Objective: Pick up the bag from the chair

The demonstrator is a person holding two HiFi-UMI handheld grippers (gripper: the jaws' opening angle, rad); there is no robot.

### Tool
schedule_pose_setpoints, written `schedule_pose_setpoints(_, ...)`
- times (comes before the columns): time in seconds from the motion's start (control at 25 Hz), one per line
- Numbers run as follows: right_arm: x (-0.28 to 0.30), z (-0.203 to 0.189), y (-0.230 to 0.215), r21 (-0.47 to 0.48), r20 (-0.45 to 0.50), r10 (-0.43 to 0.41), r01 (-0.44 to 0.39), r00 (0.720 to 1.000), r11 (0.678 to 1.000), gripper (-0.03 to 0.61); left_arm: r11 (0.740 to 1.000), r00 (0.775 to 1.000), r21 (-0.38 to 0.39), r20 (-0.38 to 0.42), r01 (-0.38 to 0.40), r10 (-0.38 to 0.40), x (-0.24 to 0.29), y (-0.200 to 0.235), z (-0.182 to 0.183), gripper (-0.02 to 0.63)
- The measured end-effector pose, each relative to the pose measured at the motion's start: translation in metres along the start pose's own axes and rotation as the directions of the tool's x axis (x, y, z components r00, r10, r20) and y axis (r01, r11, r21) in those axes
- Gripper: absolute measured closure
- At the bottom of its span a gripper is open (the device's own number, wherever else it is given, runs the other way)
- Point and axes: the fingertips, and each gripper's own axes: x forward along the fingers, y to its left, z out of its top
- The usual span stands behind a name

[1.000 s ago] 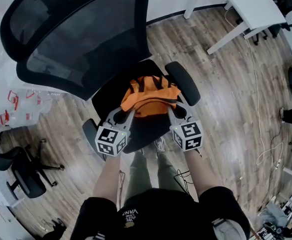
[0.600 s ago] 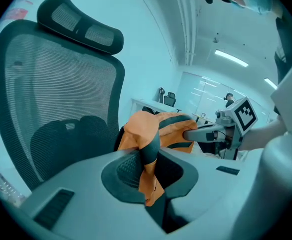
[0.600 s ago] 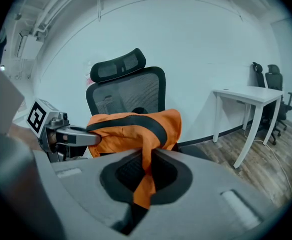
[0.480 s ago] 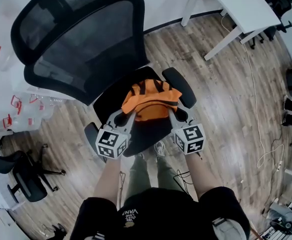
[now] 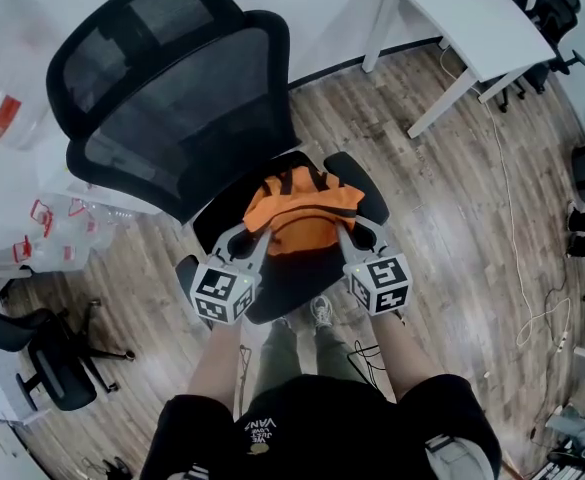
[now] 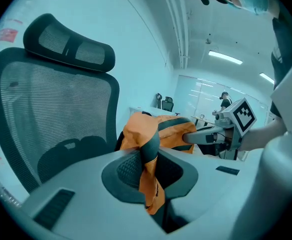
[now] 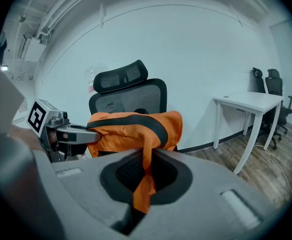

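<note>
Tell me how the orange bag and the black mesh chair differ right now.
The bag is orange with black bands; the chair is all black. The bag is soft, crumpled fabric; the chair has a taut mesh back and headrest. The bag is pinched by the left gripper and the right gripper; nothing grips the chair. Both show in all three views.

Soft orange cloth bag (image 5: 302,218) (black trim), black mesh chair (image 5: 192,108) back, matt wood-plank floor (image 5: 452,238)
</note>
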Motion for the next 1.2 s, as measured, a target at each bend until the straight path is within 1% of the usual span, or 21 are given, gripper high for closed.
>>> schedule_pose_setpoints(0.32,-0.015,0.027,0.009,-0.013,0.032,0.01,-0.01,0.999,1.0,0.578,1.0,0.999,0.027,0.043,-0.01,0.009,-0.014,-0.003,0.032,0.571)
schedule_pose_setpoints(0.6,-0.03,0.059,0.019,-0.039,0.083,0.015,-0.012,0.996,0.999,0.578,0.999,0.995,0.05,0.094,-0.017,0.012,-0.029,-0.006,0.061,0.572)
schedule_pose_setpoints(0.92,-0.051,0.096,0.023,-0.067,0.158,-0.003,0.014,0.987,0.998,0.578,0.996,0.989,0.089,0.145,-0.007,-0.006,-0.042,-0.016,0.092,0.572)
schedule_pose_setpoints(1.2,-0.068,0.117,0.026,-0.081,0.197,-0.012,0.028,0.98,0.996,0.578,0.992,0.984,0.128,0.178,-0.003,-0.02,-0.051,-0.026,0.116,0.572)
